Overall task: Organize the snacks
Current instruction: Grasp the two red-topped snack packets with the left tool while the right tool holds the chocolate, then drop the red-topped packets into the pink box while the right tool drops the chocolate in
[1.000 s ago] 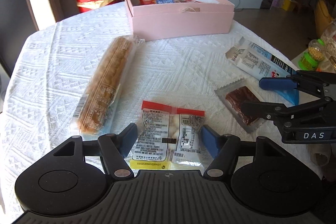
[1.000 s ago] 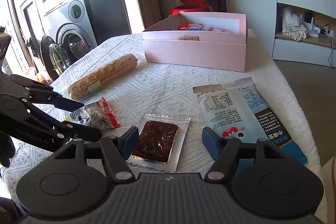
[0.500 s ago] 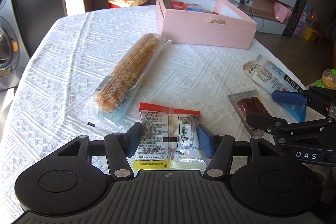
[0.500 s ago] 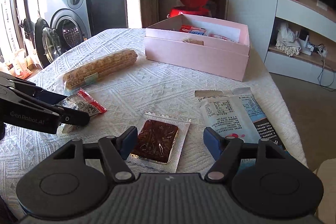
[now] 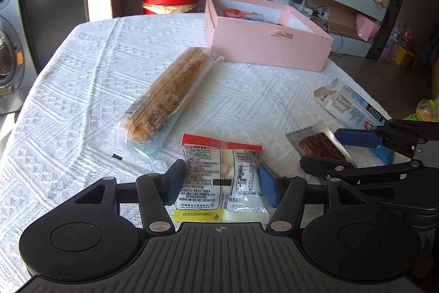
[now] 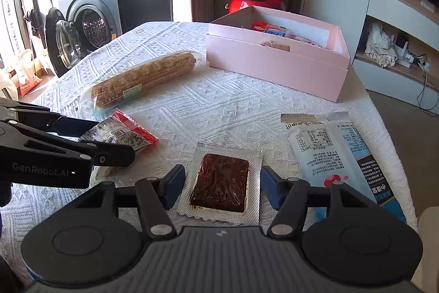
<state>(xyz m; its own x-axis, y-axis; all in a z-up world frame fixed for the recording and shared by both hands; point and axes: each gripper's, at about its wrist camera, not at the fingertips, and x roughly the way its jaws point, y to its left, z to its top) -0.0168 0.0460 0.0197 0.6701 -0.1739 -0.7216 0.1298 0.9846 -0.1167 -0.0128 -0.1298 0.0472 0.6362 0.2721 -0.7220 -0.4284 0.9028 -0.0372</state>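
left hand-held gripper (image 5: 222, 180) straddles the red-topped snack packet (image 5: 222, 175), blue pads flanking its two long edges. its jaws have just been closing and the packet sits between them, but whether the pads press it i cannot tell. the packet's long axis runs straight ahead toward the pink box (image 5: 269, 45), which waits at the far side of the surface (image 5: 82, 89) with a few snacks inside. right hand-held gripper (image 6: 222, 183) brackets the foil-sealed dark snack slab (image 6: 222, 180), jaws just closing too, with slivers of gap visible, so still open. each hand owns its own item. the right view shows the long biscuit sleeve (image 6: 142, 78) just left of the box, and the blue-white pouch (image 6: 337, 153) nearer; the left view reads the packet's label.
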